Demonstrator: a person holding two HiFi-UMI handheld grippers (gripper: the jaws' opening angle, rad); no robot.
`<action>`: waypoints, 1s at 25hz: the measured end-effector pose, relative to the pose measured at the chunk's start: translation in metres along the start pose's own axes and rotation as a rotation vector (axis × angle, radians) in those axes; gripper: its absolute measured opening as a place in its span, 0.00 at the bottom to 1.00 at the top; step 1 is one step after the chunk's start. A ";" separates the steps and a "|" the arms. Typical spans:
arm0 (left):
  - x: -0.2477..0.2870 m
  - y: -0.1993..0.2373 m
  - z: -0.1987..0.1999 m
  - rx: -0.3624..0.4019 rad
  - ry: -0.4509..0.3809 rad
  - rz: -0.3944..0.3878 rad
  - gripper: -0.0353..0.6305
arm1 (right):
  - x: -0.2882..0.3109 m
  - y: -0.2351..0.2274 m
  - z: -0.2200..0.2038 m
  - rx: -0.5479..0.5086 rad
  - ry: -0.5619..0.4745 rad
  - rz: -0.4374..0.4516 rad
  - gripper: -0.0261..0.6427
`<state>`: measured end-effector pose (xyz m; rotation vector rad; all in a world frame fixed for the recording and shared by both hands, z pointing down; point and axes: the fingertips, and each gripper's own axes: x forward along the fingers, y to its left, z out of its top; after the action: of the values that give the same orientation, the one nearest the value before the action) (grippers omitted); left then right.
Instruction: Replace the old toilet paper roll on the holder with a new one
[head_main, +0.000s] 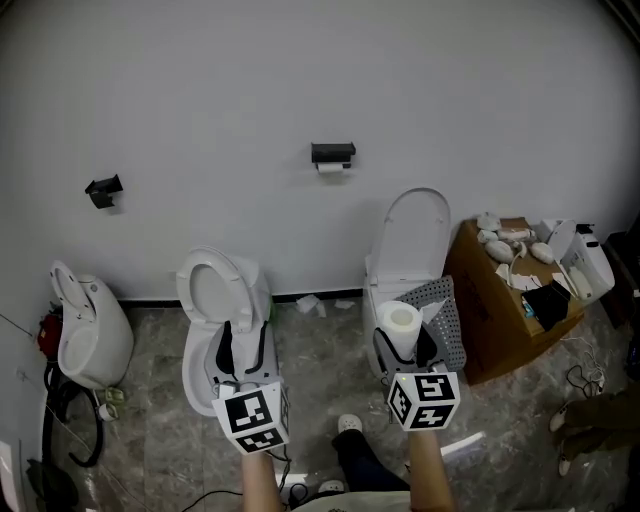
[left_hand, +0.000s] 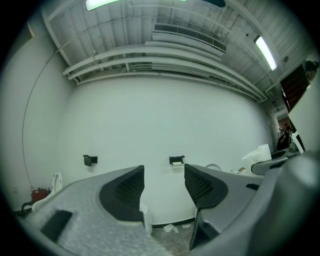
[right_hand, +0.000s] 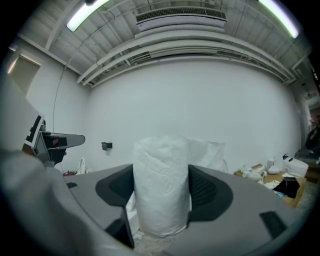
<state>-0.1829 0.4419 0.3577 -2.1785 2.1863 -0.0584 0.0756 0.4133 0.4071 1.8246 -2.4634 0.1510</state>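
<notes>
While the right gripper (right_hand: 161, 192) clamps the new toilet paper roll (right_hand: 161, 182) upright between its jaws, the left gripper (left_hand: 164, 187) stands wide open and empty. The wall holder (head_main: 333, 153), with the old roll (head_main: 331, 168) under it, sits well ahead of both.

Left gripper (left_hand: 164, 174): grey (black ribbed pads (left_hand: 131, 187))

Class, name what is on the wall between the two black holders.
Nothing: the wall is bare between the left holder and the holder carrying the old roll. The head view and left gripper view both show it.
</notes>
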 end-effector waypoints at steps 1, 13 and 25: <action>0.008 -0.001 -0.001 0.003 0.001 0.001 0.41 | 0.008 -0.002 0.000 -0.002 0.002 0.005 0.49; 0.146 -0.028 0.015 -0.025 -0.021 0.014 0.41 | 0.143 -0.069 0.033 -0.002 -0.022 0.039 0.49; 0.274 -0.058 0.019 -0.039 -0.016 0.044 0.41 | 0.268 -0.134 0.061 -0.006 -0.036 0.081 0.49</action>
<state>-0.1248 0.1683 0.3397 -2.1418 2.2442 0.0032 0.1258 0.1124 0.3823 1.7416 -2.5603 0.1159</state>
